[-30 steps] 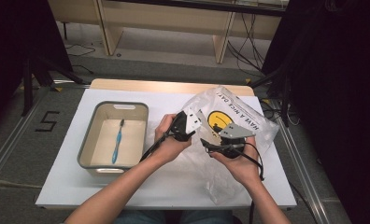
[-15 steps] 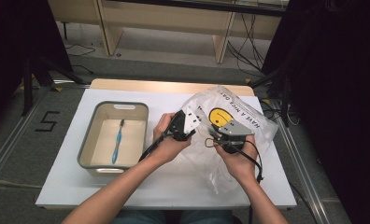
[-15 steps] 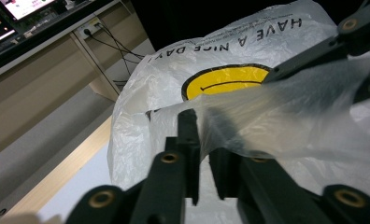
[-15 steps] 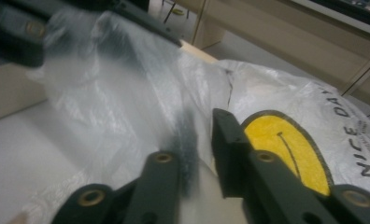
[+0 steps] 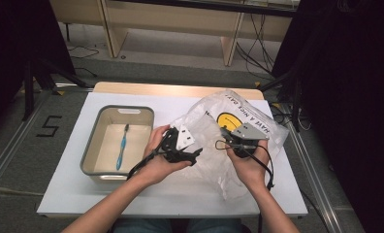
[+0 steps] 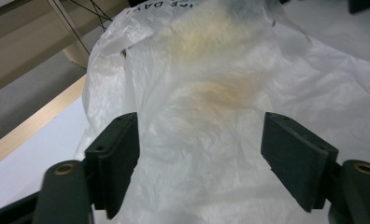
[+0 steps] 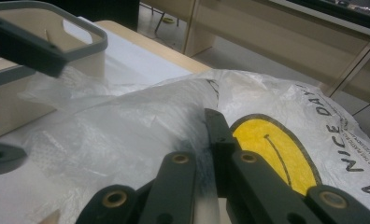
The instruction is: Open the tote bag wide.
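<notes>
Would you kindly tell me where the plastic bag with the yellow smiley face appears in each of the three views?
High view: the plastic bag lies right of centre on the table, between both hands.
Left gripper view: the bag spreads ahead of the open fingers, the smiley a faint yellow blur.
Right gripper view: it spans the middle, pinched by the shut fingers.
Shared landmark: the yellow smiley face.

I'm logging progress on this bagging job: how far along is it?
Early. The right hand-held gripper is shut on the plastic bag. The left hand-held gripper, jaws just opened, faces the bag without gripping. The toothbrush lies in the bin, so it looks untouched.
</notes>
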